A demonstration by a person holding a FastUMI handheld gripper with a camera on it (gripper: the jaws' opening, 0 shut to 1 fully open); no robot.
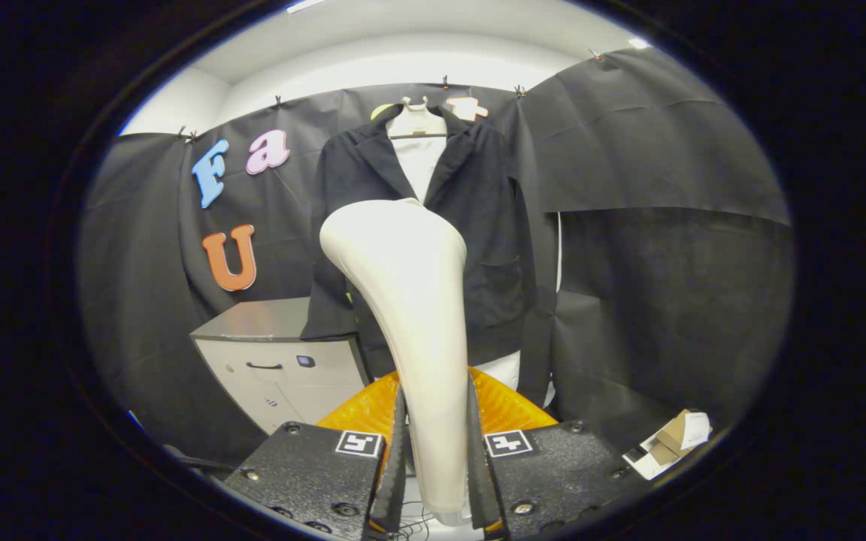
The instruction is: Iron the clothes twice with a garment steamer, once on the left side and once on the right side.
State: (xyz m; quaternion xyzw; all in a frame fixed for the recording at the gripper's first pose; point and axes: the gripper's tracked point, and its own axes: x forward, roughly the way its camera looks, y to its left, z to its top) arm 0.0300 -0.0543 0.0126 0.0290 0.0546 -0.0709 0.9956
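Observation:
My gripper [437, 421] is shut on the handle of a cream-white garment steamer [407, 293], both fingers pressing on its sides. The steamer rises upright from between the fingers, its rounded head leaning left at the top. Beyond it a dark jacket [478, 225] over a white shirt [419, 161] hangs on a white hanger [416, 113] against the black cloth wall. The steamer's head stands in front of the jacket's middle and left panel; I cannot tell whether it touches the cloth.
A grey cabinet [283, 361] with drawers stands low to the left of the jacket. A small cardboard box [670, 443] lies low on the right, beside the gripper body. Black cloth walls close in all round.

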